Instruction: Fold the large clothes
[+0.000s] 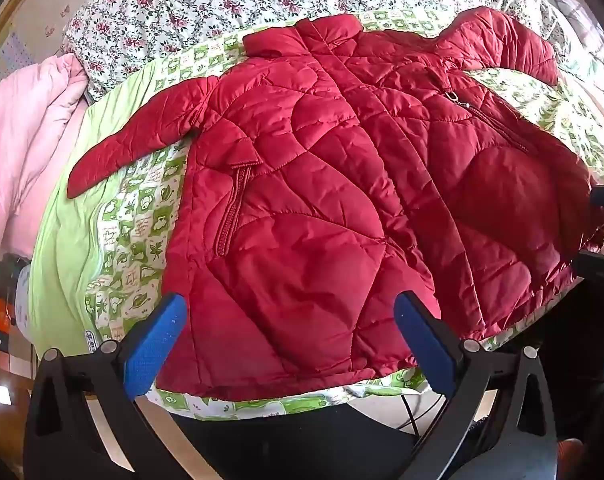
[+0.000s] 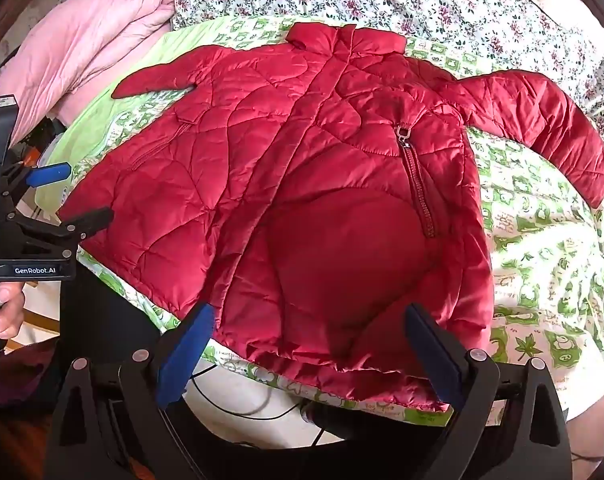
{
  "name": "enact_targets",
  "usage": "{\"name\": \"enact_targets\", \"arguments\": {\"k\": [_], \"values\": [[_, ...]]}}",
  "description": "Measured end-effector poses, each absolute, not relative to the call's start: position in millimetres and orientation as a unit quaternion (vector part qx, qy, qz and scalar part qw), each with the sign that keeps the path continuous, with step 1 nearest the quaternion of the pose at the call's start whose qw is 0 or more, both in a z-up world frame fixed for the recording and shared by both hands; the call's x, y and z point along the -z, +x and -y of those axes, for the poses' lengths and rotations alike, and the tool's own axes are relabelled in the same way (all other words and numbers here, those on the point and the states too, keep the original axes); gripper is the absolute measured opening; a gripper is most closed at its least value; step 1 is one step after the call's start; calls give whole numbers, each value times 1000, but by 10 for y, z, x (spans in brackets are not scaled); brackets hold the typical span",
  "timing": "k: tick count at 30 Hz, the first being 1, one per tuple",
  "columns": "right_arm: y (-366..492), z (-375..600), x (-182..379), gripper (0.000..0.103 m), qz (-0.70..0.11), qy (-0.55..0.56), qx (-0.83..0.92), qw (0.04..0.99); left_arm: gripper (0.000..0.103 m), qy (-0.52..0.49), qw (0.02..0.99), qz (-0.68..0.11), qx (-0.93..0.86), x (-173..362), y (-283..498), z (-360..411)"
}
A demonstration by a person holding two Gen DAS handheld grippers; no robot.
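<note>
No folds made: red jacket [image 1: 322, 184] spread flat on bed [image 1: 114, 224], both sleeves out; left hand-held gripper [image 1: 290, 320] and right hand-held gripper [image 2: 310, 328] spread wide, empty.

One red jacket [image 1: 322, 184] with two sleeves and two zip pockets; around it, three bedcovers and two grippers.

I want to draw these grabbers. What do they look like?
Each gripper is black, with two long jaws lined with blue pads and round silver rivets at the joints. The left gripper and right gripper look alike. In the right view, the left one carries a white "GenRobot.AI" label. A hand grips its handle; no sleeve shows clearly.
</note>
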State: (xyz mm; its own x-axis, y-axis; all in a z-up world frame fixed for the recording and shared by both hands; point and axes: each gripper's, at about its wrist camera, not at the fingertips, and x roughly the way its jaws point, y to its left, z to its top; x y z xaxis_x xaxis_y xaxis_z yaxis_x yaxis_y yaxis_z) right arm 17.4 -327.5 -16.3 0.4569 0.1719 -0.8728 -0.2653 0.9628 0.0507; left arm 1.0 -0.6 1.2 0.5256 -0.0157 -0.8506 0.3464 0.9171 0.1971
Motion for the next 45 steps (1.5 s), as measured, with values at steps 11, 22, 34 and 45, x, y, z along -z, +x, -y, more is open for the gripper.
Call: {"name": "enact_targets", "arguments": {"k": [11, 22, 34, 45], "values": [[126, 3212, 96, 96, -500, -49, -125, 856, 103, 173, 855, -477, 110, -42, 4, 27], [122, 3226, 87, 96, -495, -48, -127, 858, 103, 197, 863, -456, 95, -27, -13, 20], [110, 3208, 54, 96, -471, -54, -124, 872, 103, 185, 858, -467, 104, -17, -2, 30], [156, 3216, 59, 96, -502, -43, -129, 854, 103, 185, 849, -483, 108, 27, 24, 41]]}}
